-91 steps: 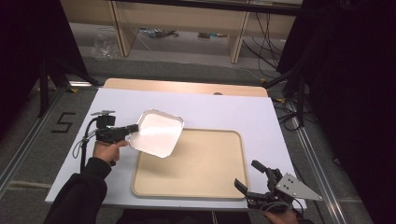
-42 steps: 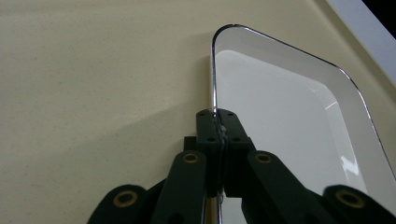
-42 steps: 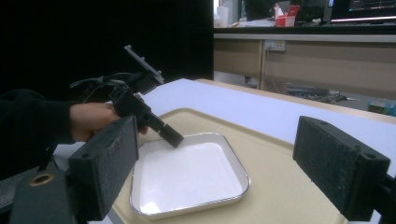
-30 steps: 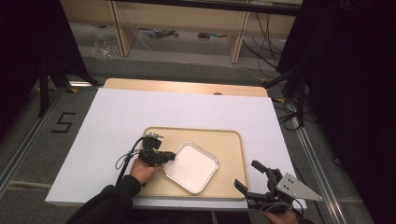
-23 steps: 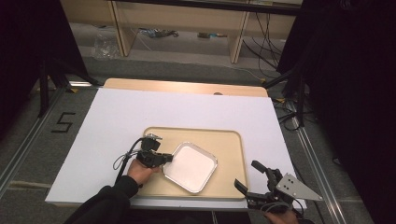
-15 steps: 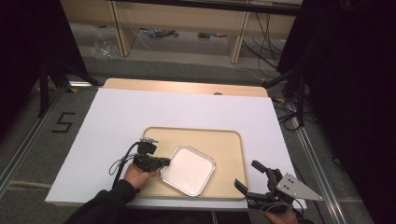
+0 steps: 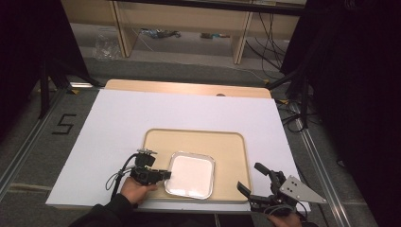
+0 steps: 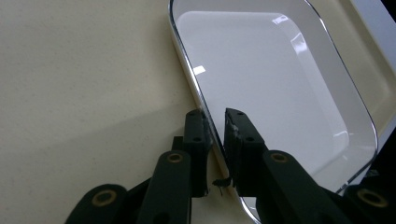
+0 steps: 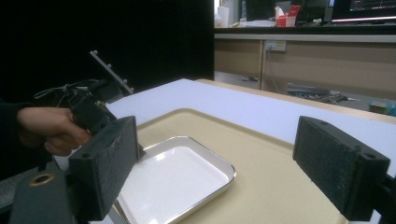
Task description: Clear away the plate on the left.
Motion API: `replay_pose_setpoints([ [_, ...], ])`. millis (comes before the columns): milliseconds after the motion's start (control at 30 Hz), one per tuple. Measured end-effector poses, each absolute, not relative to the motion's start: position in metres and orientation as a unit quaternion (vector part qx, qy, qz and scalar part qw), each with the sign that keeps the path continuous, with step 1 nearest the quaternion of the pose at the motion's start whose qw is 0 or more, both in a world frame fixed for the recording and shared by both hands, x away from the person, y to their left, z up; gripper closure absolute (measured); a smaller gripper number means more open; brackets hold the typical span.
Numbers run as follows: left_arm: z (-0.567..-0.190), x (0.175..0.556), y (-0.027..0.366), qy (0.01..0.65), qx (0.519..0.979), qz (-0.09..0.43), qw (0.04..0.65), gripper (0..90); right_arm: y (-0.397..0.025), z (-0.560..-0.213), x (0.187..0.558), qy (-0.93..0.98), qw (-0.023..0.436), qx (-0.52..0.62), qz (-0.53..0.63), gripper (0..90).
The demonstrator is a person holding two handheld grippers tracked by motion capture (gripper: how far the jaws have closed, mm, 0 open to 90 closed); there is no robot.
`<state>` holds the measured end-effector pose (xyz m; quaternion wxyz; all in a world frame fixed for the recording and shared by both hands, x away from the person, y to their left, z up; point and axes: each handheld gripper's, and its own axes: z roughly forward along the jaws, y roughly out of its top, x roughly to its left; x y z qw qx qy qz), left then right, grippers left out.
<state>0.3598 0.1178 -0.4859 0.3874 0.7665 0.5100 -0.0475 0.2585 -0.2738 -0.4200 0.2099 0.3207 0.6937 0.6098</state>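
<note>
At the near left, the left gripper (image 7: 163,175) has its jaws pinched on the left rim of the square white dish with a shiny metal edge (image 7: 190,174). We judge the rim is the handle of choice: it is the one thin part that fits between the jaws. The dish lies flat in the near half of the beige rectangular plastic tray (image 7: 227,142), which sits on the white table sheet (image 7: 118,118). At the near right, the right gripper (image 7: 255,182) waits with jaws spread wide and nothing between them, just beyond the tray's near right corner, apart from the dish.

The left gripper view shows the rim caught between the two pads (image 8: 196,135), a detail too small in the high view. The right gripper view shows the dish (image 9: 177,179) from the side, resting on the tray.
</note>
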Motion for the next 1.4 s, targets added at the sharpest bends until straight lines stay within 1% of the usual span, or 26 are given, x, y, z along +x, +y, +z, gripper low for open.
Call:
replay_pose_setpoints([
  [33,-0.486,0.360,0.118,0.510,0.767,-0.047,0.387,77.3,-0.274,-0.420,0.259,0.694,0.210,0.321,0.610,15.1],
  [100,-0.485,0.355,0.117,0.505,0.772,-0.051,0.383,76.5,-0.275,-0.420,0.261,0.693,0.230,0.307,0.611,15.1],
  [133,-0.484,0.354,0.116,0.505,0.771,-0.053,0.386,76.5,-0.275,-0.420,0.261,0.692,0.231,0.306,0.611,15.1],
  [333,-0.484,0.346,0.113,0.498,0.774,-0.062,0.385,74.8,-0.275,-0.421,0.261,0.690,0.231,0.306,0.614,15.1],
  [400,-0.483,0.345,0.112,0.497,0.775,-0.066,0.385,74.3,-0.275,-0.420,0.260,0.695,0.225,0.311,0.608,15.1],
  [433,-0.484,0.344,0.112,0.496,0.775,-0.065,0.386,74.0,-0.274,-0.420,0.259,0.694,0.211,0.321,0.610,15.1],
  [467,-0.483,0.344,0.111,0.495,0.775,-0.072,0.386,74.2,-0.274,-0.420,0.259,0.693,0.212,0.321,0.609,15.1],
  [500,-0.483,0.343,0.110,0.495,0.776,-0.068,0.385,74.2,-0.274,-0.420,0.259,0.693,0.211,0.322,0.609,15.1],
  [533,-0.483,0.343,0.110,0.493,0.778,-0.068,0.384,74.0,-0.275,-0.420,0.261,0.691,0.230,0.309,0.611,15.1],
  [600,-0.483,0.342,0.110,0.491,0.778,-0.068,0.386,73.8,-0.273,-0.420,0.259,0.692,0.212,0.321,0.611,15.1],
  [733,-0.483,0.341,0.109,0.492,0.777,-0.068,0.387,73.9,-0.274,-0.420,0.259,0.693,0.211,0.322,0.609,15.1],
  [767,-0.483,0.341,0.109,0.490,0.779,-0.065,0.385,73.9,-0.275,-0.420,0.260,0.695,0.226,0.313,0.607,15.1],
  [800,-0.483,0.341,0.109,0.489,0.780,-0.066,0.385,73.8,-0.275,-0.420,0.261,0.690,0.230,0.309,0.613,15.1],
  [900,-0.483,0.341,0.108,0.486,0.782,-0.067,0.384,73.4,-0.273,-0.421,0.260,0.690,0.210,0.317,0.617,15.1],
  [1033,-0.483,0.340,0.107,0.486,0.781,-0.069,0.386,72.7,-0.273,-0.421,0.261,0.689,0.216,0.313,0.617,15.1],
  [1067,-0.483,0.340,0.107,0.483,0.783,-0.071,0.385,72.2,-0.276,-0.420,0.262,0.694,0.234,0.305,0.609,15.1],
  [1167,-0.483,0.339,0.107,0.484,0.781,-0.072,0.388,69.9,-0.276,-0.420,0.262,0.694,0.233,0.305,0.609,15.1],
  [1300,-0.479,0.339,0.109,0.484,0.774,-0.073,0.403,62.7,-0.276,-0.420,0.261,0.694,0.232,0.307,0.609,15.1],
  [1367,-0.477,0.338,0.110,0.478,0.778,-0.070,0.402,60.2,-0.274,-0.420,0.260,0.693,0.215,0.314,0.612,15.1],
  [1400,-0.476,0.338,0.110,0.478,0.779,-0.067,0.401,57.3,-0.274,-0.420,0.260,0.693,0.215,0.315,0.612,15.1],
])
